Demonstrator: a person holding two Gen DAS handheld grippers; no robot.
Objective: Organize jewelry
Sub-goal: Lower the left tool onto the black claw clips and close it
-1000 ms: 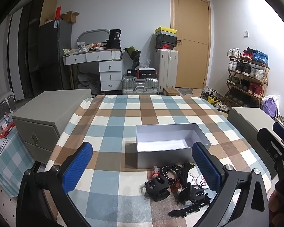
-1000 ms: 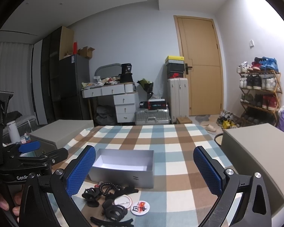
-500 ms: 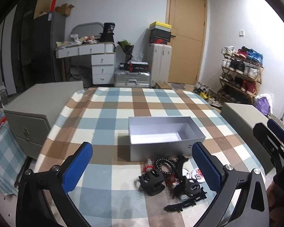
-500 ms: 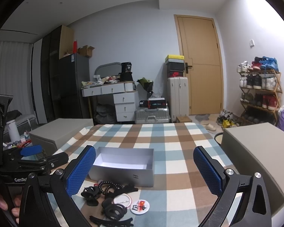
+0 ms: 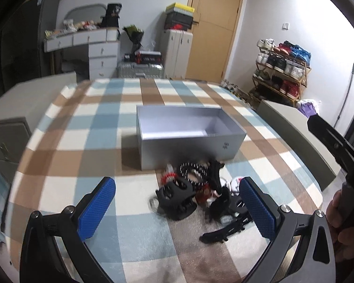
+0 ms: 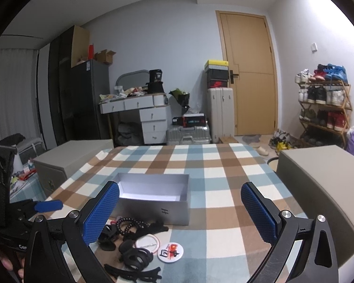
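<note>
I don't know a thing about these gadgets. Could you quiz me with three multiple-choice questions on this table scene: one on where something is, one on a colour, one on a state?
1. Where does the pile of hair clips and beads lie?
A. inside the box
B. on the cloth in front of the box
C. on the shoe rack

2. What colour are the pads on the gripper fingers?
A. blue
B. red
C. yellow

3. What is in the grey box right now?
A. a bracelet
B. two badges
C. nothing visible

Answers:
1 B: the black claw clip and beaded bracelet sit on the checked tablecloth just before the grey box.
2 A: the pads on the left gripper and on the right gripper are blue.
3 C: the box floor shows bare.
</note>
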